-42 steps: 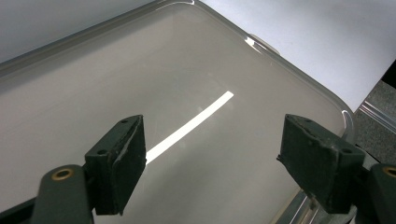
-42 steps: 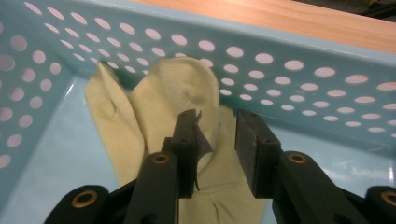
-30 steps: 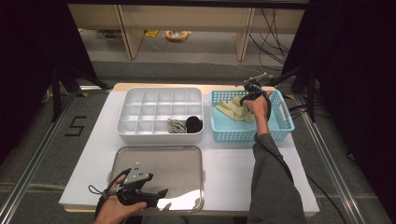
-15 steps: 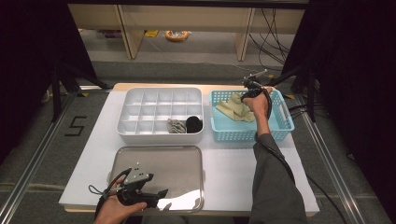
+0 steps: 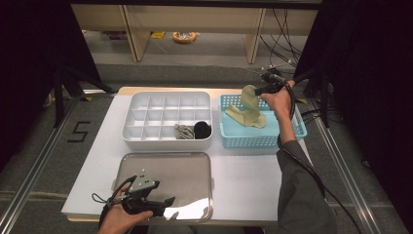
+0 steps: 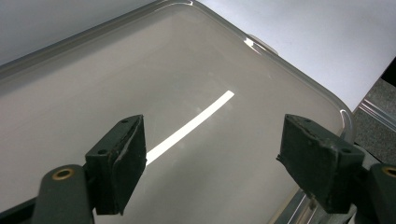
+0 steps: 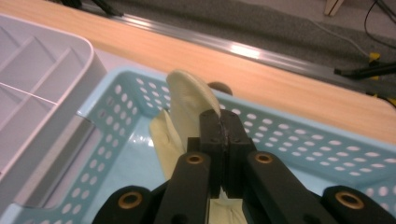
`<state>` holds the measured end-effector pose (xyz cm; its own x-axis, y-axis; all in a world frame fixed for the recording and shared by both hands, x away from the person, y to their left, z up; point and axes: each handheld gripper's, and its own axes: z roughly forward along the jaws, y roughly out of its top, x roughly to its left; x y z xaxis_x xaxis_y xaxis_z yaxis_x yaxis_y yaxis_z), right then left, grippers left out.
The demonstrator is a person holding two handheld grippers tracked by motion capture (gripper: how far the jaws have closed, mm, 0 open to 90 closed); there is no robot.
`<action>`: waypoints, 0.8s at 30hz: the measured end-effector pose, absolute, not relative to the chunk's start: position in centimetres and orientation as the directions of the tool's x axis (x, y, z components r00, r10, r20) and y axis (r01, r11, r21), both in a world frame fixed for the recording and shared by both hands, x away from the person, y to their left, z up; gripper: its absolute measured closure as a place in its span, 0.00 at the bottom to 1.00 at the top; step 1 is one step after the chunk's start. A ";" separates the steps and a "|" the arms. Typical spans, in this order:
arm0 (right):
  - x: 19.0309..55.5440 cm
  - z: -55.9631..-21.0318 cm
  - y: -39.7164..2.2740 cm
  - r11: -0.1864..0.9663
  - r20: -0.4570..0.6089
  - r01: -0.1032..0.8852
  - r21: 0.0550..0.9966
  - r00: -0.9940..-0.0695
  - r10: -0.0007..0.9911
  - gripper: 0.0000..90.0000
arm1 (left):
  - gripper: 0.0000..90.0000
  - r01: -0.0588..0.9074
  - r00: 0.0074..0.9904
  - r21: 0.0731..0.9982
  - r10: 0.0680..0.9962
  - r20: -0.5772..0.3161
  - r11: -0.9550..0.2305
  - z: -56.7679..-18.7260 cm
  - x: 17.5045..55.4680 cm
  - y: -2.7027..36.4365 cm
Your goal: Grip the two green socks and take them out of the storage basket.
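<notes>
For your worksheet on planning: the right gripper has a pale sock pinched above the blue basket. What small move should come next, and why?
Probably carry the pale sock leftward toward the divided box: the right gripper is shut on it, and two socks already sit in compartments there.

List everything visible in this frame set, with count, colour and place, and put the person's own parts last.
table: 1, white top, centre of the high view
divided box: 1, light grey, far left part of the table
rolled socks: 2, one grey, one black, in the divided box's near right compartments
basket: 1, light blue, perforated, right of the divided box
pale sock: 1, cream-yellow, lifted out of the basket, lower end trailing onto more cream cloth inside
tray: 1, shiny metal, near left
left gripper: 1, black, open over the tray's near edge
right gripper: 1, black, shut on the pale sock above the basket
</notes>
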<state>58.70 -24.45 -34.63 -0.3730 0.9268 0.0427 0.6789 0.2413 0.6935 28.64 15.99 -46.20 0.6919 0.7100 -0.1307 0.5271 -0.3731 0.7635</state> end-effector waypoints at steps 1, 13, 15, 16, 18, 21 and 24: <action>58.6 -34.1 -24.8 0.254 0.035 0.666 0.701 -0.389 0.921 1.00 | 0.25 0.527 0.691 0.767 0.710 -0.135 -0.367 -46.2 28.6 16.0; 54.1 -28.1 -26.2 0.238 0.025 0.583 0.777 -0.406 0.913 1.00 | 0.25 0.527 0.690 0.765 0.712 -0.130 -0.370 -46.1 28.6 15.9; 53.0 -27.0 -26.5 0.239 0.019 0.556 0.796 -0.419 0.908 1.00 | 0.25 0.529 0.685 0.768 0.716 -0.135 -0.361 -46.1 28.6 15.9; 52.6 -26.6 -26.6 0.231 0.022 0.551 0.802 -0.413 0.911 1.00 | 0.25 0.528 0.686 0.768 0.715 -0.134 -0.363 -46.1 28.6 15.8; 51.6 -25.6 -27.1 0.245 0.008 0.516 0.821 -0.440 0.898 1.00 | 0.25 0.529 0.690 0.762 0.713 -0.129 -0.374 -46.2 28.6 15.8; 49.8 -24.5 -27.3 0.224 0.025 0.506 0.833 -0.439 0.898 1.00 | 0.25 0.526 0.694 0.761 0.709 -0.126 -0.380 -46.2 28.6 15.7; 47.9 -23.8 -27.5 0.257 0.006 0.495 0.830 -0.469 0.883 1.00 | 0.25 0.526 0.689 0.767 0.713 -0.130 -0.368 -46.2 28.6 15.6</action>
<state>47.90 -27.53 -23.76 -0.4692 0.8831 0.0062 0.4950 0.2572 0.8300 28.63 15.58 -46.24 0.6888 0.7132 -0.1302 0.5259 -0.3679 0.7669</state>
